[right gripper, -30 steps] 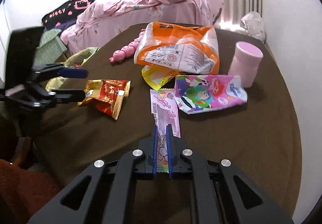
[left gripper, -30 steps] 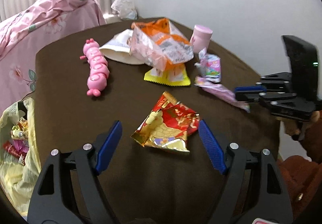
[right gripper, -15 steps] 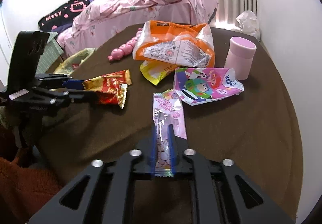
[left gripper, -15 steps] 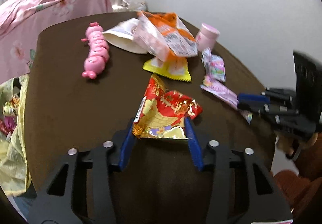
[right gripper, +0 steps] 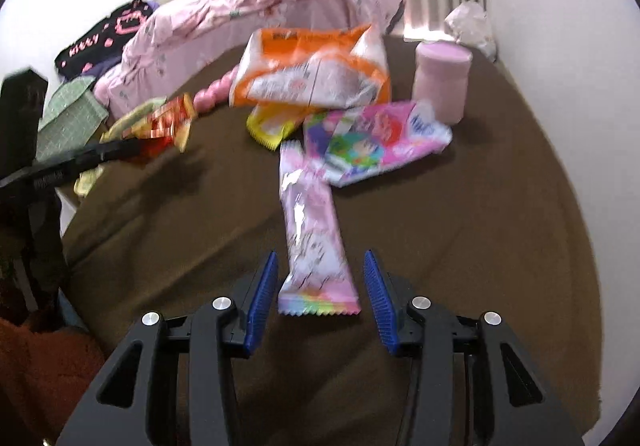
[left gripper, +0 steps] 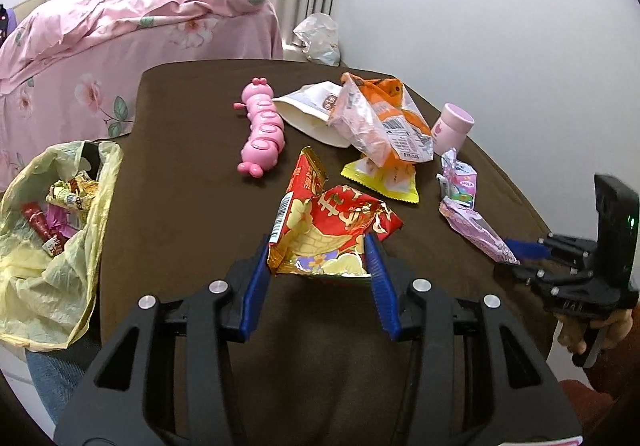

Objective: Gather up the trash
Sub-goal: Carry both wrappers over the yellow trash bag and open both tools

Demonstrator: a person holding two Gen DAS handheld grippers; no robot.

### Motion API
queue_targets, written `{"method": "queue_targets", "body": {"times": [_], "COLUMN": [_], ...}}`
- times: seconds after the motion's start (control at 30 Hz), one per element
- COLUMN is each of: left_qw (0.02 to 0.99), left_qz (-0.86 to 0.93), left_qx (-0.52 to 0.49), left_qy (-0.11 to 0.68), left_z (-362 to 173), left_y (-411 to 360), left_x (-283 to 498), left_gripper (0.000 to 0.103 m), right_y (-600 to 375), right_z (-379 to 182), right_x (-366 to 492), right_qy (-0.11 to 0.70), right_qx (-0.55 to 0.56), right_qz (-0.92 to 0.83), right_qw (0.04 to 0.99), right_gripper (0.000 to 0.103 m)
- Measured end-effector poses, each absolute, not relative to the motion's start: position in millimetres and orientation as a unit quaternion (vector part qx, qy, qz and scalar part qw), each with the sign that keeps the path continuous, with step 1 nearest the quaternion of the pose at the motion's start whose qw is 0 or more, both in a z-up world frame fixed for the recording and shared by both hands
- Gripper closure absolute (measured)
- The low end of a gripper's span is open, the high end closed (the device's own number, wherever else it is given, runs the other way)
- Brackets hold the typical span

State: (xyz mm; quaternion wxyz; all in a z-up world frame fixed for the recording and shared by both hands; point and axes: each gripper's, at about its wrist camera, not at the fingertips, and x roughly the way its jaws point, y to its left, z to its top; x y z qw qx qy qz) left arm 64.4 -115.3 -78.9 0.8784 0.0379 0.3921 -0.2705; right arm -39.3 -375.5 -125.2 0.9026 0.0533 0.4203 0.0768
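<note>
While my left gripper (left gripper: 318,262) has its jaws clamped on the near edge of the red wrapper (left gripper: 332,230), the right gripper (right gripper: 320,286) is closing, its jaws not yet touching the pink wrapper (right gripper: 310,221) between them. That wrapper lies flat on the bench (right gripper: 500,246), its long axis running straight away from the right jaws, near end between the pads; a pinch across its width looks workable. The yellow bag (left gripper: 52,270), well to the left of the left jaws, hangs off the bench edge and already holds several wrappers. The left hand is nearer it.
</note>
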Motion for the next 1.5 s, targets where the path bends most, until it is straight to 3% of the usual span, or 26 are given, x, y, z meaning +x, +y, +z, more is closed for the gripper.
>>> {"method": "queue_targets", "body": {"times": [0.43,0.7,0.93,1.5], "left_qw": [0.907,0.953,0.953,0.928], "left_qz": [-0.232,-0.092,0.007,0.048], "left_qx": [-0.009,-0.039,-0.112,-0.215], "left_qy": [0.352,0.285,0.281,0.301], "left_z": [-52,-16,-27,-71], "left_y": [-75,9,83,138], "left_x": [64,80,108,115], "left_gripper": [0.059,0.059,0.059,0.059], "right_y": [-331,-278,-226,-82], "right_z": [-69,-7,23,-36], "right_x": [-31,23,77,168], "right_qy": [0.350,0.293,0.282,0.356], "right_qx": [-0.002,-0.018,0.003,-0.079], "right_qz": [0.137,0.199,0.239,0.346], "right_qw": [0.927,0.935,0.929,0.865], "right_gripper": [0.073,0.073,0.073,0.073]}}
